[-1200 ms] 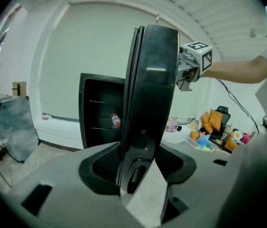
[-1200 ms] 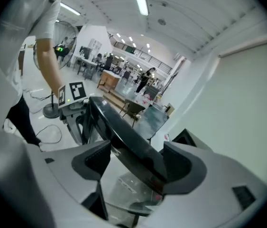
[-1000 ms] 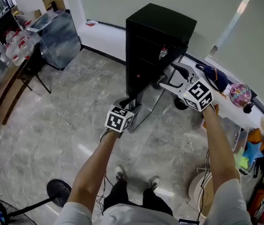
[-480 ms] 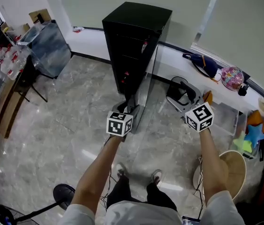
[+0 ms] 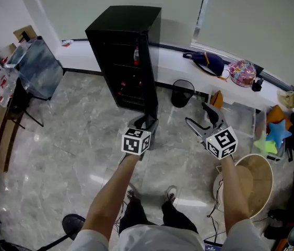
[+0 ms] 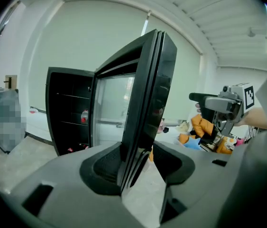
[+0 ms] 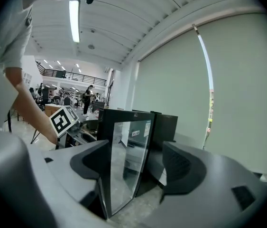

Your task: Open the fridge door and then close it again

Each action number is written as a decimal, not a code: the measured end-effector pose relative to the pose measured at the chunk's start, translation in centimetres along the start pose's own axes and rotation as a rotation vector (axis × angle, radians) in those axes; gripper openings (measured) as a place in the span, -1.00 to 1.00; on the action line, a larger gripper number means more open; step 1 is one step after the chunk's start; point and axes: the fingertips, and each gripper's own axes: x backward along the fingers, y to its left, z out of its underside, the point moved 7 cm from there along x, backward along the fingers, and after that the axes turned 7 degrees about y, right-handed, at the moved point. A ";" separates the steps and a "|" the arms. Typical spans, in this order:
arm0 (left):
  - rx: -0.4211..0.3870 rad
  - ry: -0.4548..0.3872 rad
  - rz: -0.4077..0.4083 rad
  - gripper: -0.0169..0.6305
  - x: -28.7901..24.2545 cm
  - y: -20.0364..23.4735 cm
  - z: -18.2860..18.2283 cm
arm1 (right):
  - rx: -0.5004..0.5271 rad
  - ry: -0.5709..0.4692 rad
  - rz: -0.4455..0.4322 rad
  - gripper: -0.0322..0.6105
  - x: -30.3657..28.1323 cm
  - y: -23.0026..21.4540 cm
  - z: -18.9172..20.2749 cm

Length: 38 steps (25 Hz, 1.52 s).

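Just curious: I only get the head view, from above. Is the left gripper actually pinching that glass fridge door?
Observer: The left gripper view shows the fridge door's free edge standing between the left gripper's jaws, which have just been closing. A sliver of floor shows between the door and one pad, so it isn't clamped.
Operator: And the other gripper?
Observer: In the right gripper view, the right gripper has its jaws wide apart with nothing between them. The door stands farther off.
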 end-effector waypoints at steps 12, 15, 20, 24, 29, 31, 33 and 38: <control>-0.001 0.001 0.061 -0.30 -8.5 -6.3 -3.5 | -0.084 0.027 0.155 0.18 8.0 -6.2 4.5; -0.011 0.015 0.063 -0.30 -10.8 -7.6 -4.5 | -0.093 0.038 0.166 0.18 8.9 -7.2 5.6; -0.025 0.019 0.070 -0.30 -14.2 -9.4 -6.3 | -0.084 0.073 0.183 0.18 10.6 -9.5 6.8; -0.039 0.032 0.062 -0.32 -16.5 -10.5 -7.5 | -0.095 0.074 0.207 0.18 11.9 -11.1 7.5; -0.017 0.027 0.011 -0.32 -19.3 -11.6 -8.9 | -0.106 0.081 0.224 0.18 13.3 -12.6 8.5; -0.005 0.020 -0.004 -0.32 -20.2 -11.9 -9.3 | -0.106 0.087 0.232 0.18 14.0 -13.3 9.0; 0.008 0.015 -0.006 -0.32 -20.9 -12.1 -9.8 | -0.106 0.096 0.239 0.18 14.6 -14.0 9.3; 0.017 0.027 -0.001 -0.32 -22.5 -12.5 -10.7 | -0.124 0.096 0.262 0.18 15.7 -15.5 9.8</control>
